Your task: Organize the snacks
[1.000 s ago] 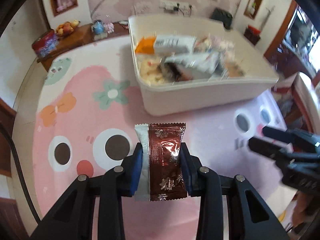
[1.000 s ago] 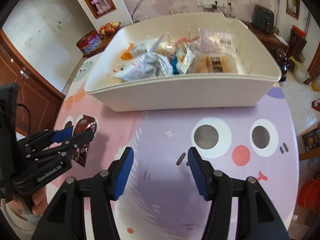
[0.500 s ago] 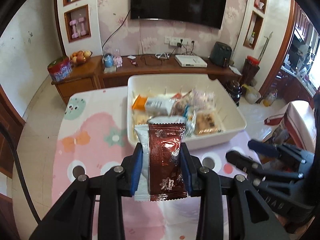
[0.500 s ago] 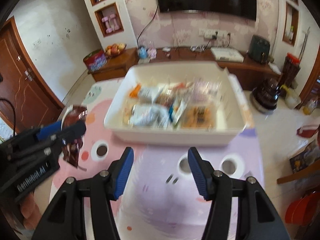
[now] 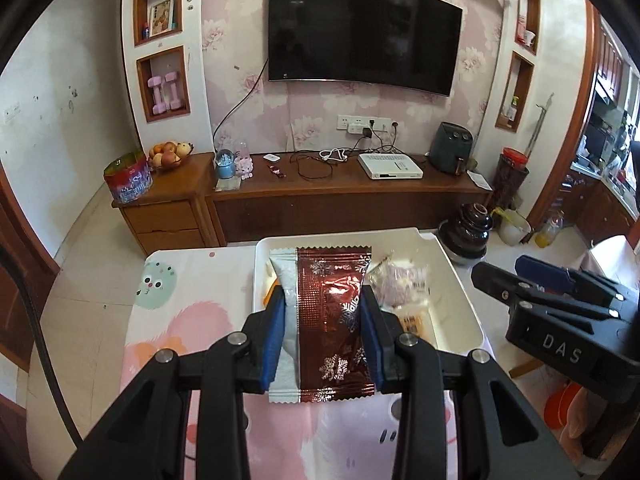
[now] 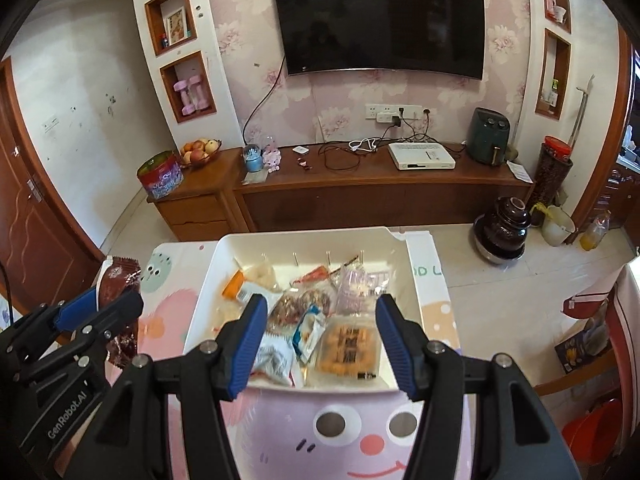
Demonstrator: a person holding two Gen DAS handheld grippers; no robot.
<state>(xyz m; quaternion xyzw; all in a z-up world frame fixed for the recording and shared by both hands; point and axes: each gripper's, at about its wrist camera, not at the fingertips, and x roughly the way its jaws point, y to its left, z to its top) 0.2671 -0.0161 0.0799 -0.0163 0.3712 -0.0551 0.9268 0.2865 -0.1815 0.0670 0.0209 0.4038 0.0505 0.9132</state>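
Note:
My left gripper is shut on a dark red and white snack packet, held upright high above the table in front of the white bin. The packet and left gripper also show at the left of the right wrist view. My right gripper is open and empty, raised above the near side of the white bin, which holds several snack packets. The right gripper also shows at the right of the left wrist view.
The bin stands on a table with a pink cartoon cloth. Behind are a wooden TV cabinet, a television, a fruit bowl, a red tin and a dark jar on the floor.
Both grippers have risen well above the table and tilted up, so the room now shows. The left gripper still holds the packet; the right stays open.

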